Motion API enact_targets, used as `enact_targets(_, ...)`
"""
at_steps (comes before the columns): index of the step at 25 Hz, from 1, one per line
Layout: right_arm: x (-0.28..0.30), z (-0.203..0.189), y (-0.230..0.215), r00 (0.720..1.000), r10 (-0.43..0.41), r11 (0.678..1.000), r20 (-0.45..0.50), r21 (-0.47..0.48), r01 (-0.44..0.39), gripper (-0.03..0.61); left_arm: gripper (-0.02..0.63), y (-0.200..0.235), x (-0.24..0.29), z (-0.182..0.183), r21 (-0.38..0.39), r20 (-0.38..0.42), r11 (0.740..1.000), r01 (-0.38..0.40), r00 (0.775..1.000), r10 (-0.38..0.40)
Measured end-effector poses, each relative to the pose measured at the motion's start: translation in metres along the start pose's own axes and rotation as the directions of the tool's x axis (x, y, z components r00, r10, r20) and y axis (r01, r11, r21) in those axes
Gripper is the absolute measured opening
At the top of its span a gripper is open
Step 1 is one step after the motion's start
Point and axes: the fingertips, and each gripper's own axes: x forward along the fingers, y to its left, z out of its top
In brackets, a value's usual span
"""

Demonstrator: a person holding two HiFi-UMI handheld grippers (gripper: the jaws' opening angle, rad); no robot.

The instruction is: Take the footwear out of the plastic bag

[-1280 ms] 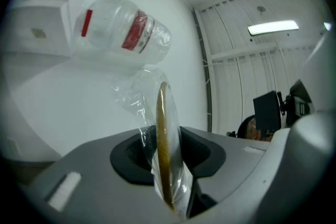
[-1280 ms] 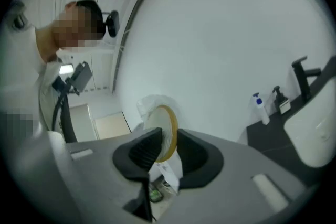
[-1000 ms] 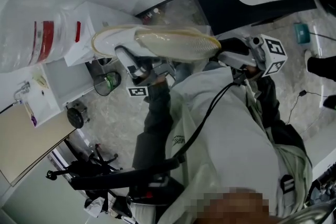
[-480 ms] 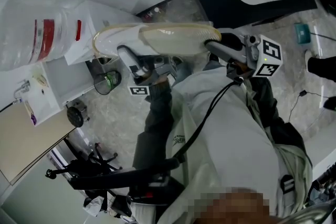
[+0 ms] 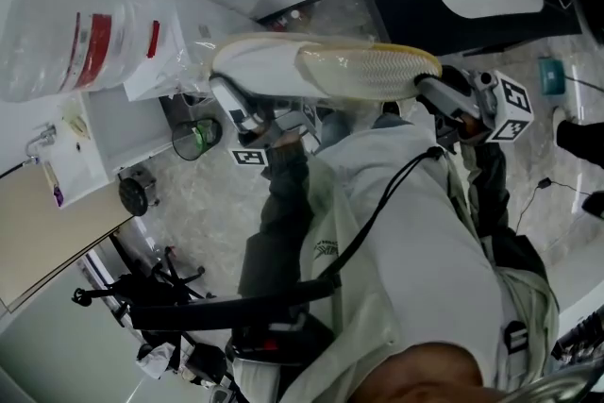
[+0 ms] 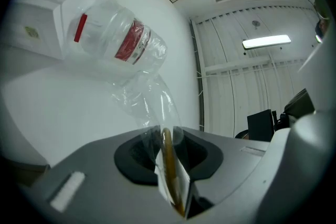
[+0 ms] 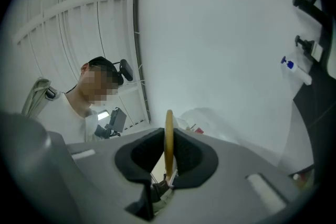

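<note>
Now our left fingers (image 6: 131, 157) and right fingers (image 7: 137, 157) are closing onto the slipper's (image 5: 321, 71) ends; the left also trap film of the bag (image 5: 75, 42), which may drag along.

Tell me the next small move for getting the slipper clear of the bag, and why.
Probably re-pinch with the left tongs so they catch film only. Both tongs are closing: the right tongs on the slipper alone, the left on slipper plus film from the bag. While that film is clamped against the slipper, pulling likely won't free it.
</note>
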Motion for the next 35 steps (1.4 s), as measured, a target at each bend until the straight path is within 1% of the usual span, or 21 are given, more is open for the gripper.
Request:
enact_targets(7, -0.010, 0.002, -0.004, 0.999, -0.036, 0.999, 0.038, -0.029, 0.037, 0.046, 0.044, 0.008, -0.008, -0.001, -0.039, 0.024, 0.999, -0.031, 0.999, 0.032)
enact_targets(9, -0.015, 0.006, 0.000, 0.998, -0.029, 0.998, 0.048, -0.045, 0.031, 0.046, 0.027, 0.009, -0.011, 0.002, -0.044, 0.040, 0.998, -0.038, 0.998, 0.039)
enact_targets(11, -0.021, 0.010, 0.005, 0.998, -0.021, 0.997, 0.055, -0.070, 0.024, 0.046, -0.005, 0.010, -0.013, 0.006, -0.048, 0.058, 0.998, -0.040, 0.997, 0.042)
enact_targets(13, -0.027, 0.014, 0.009, 0.998, -0.015, 0.995, 0.058, -0.093, 0.021, 0.044, -0.015, 0.009, -0.015, 0.008, -0.042, 0.063, 0.998, -0.039, 0.997, 0.042)
enact_targets(19, -0.043, 0.027, 0.020, 0.997, -0.017, 0.991, 0.075, -0.129, 0.027, 0.044, -0.015, 0.009, -0.018, 0.009, -0.040, 0.079, 0.998, -0.049, 0.995, 0.052)
enact_targets(27, -0.078, 0.053, 0.023, 0.990, -0.068, 0.975, 0.125, -0.200, 0.093, 0.044, -0.015, 0.012, -0.024, 0.014, -0.050, 0.109, 0.997, -0.057, 0.992, 0.062)
enact_targets(35, -0.099, 0.076, 0.035, 0.973, -0.097, 0.957, 0.209, -0.249, 0.149, 0.044, -0.015, 0.010, -0.032, 0.019, -0.035, 0.126, 0.996, -0.077, 0.989, 0.081)
